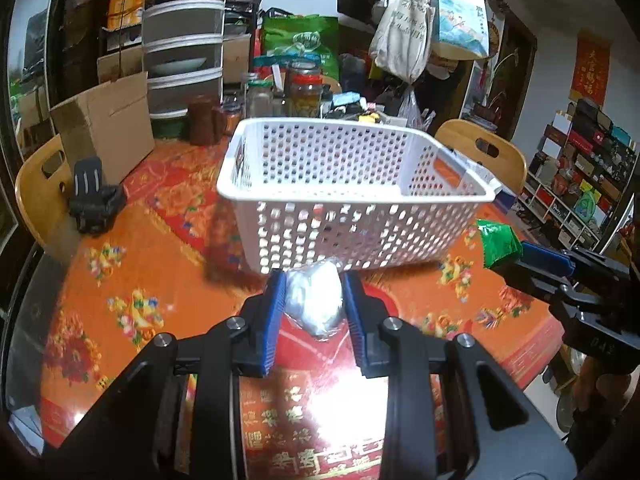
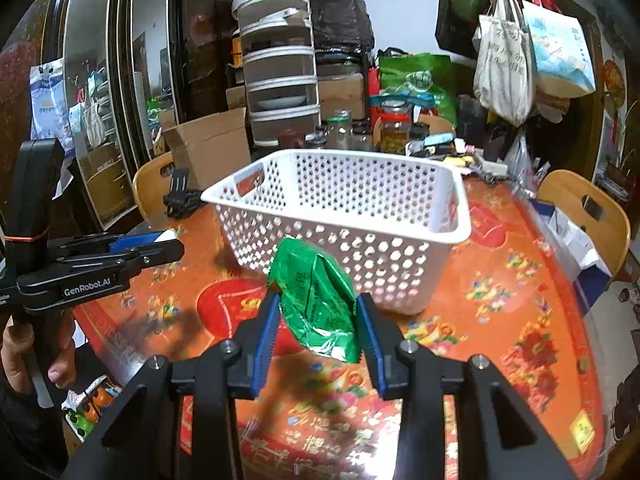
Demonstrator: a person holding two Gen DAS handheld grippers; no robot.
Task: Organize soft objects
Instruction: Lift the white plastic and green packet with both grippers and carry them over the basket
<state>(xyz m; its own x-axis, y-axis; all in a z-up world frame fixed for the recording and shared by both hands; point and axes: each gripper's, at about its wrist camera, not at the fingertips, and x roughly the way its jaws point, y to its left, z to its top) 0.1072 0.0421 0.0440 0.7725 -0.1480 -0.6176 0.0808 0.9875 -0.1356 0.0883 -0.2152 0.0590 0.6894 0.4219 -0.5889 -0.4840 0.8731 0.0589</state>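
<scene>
A white perforated basket [image 1: 352, 184] stands on the orange-red patterned table [image 1: 160, 280]; it also shows in the right wrist view [image 2: 344, 216]. My left gripper [image 1: 314, 300] is shut on a silver-white soft packet [image 1: 316, 300], held above the table just in front of the basket. My right gripper [image 2: 316, 320] is shut on a crinkled green foil packet [image 2: 316, 304], held in front of the basket's near wall. In the left wrist view the right gripper [image 1: 520, 254] shows at the right with the green packet [image 1: 498, 242]. The left gripper [image 2: 160, 242] shows at the left in the right wrist view.
A cardboard box [image 1: 104, 132] and a black clamp-like object [image 1: 94, 200] sit at the table's left. Glass jars [image 1: 304, 92], a stacked drawer unit [image 1: 184, 40] and bags crowd the far side. Wooden chairs [image 1: 484, 152] stand at the table's sides.
</scene>
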